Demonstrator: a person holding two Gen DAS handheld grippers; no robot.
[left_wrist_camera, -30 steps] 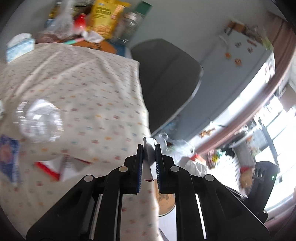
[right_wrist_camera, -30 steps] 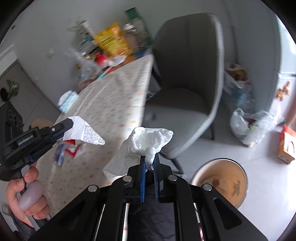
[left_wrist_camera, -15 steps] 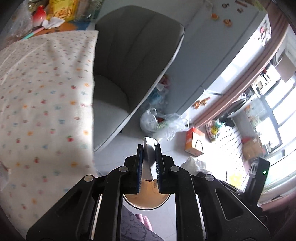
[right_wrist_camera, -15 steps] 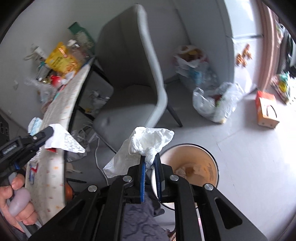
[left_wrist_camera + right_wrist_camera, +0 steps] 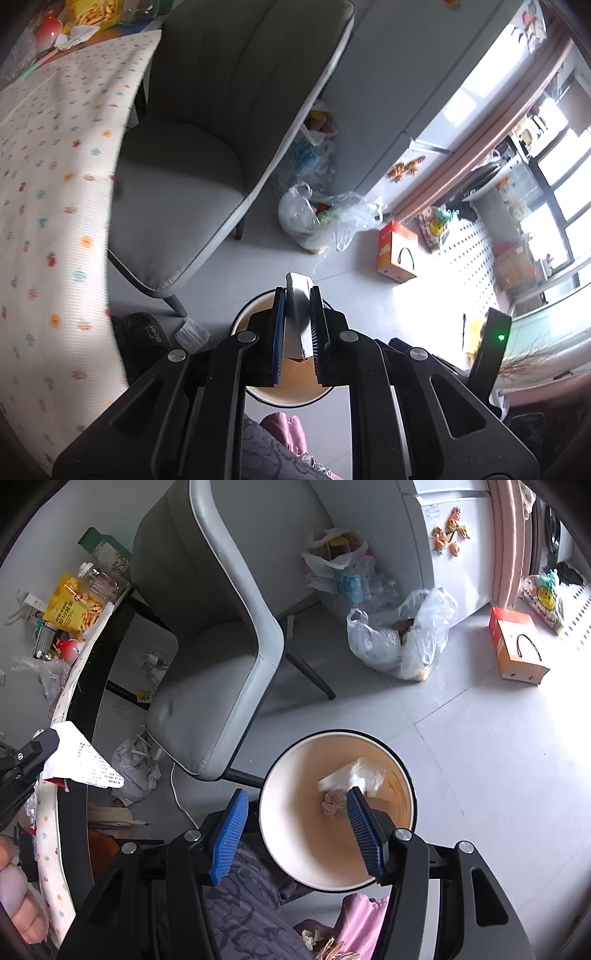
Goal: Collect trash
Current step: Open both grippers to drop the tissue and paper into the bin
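My right gripper point(image 5: 295, 827) is open and empty right above the round tan trash bin point(image 5: 291, 853) on the floor. A white crumpled tissue point(image 5: 354, 777) lies inside the bin on other scraps. My left gripper point(image 5: 298, 325) is shut on a flattened white carton point(image 5: 297, 314) and holds it above the same bin point(image 5: 288, 395). The right wrist view shows that carton point(image 5: 85, 760) at the left, beside the table edge, held in the left gripper's black fingers.
A grey chair point(image 5: 221, 635) stands between the bin and the table with the dotted cloth point(image 5: 48, 177). Plastic bags point(image 5: 402, 642) and an orange box point(image 5: 513, 650) lie on the floor by the fridge. Snack packets and jars crowd the table's far end point(image 5: 74, 605).
My right gripper swung from the table to over the bin, opened and dropped the white tissue in. My left gripper moved off the table to above the bin, still holding the carton.
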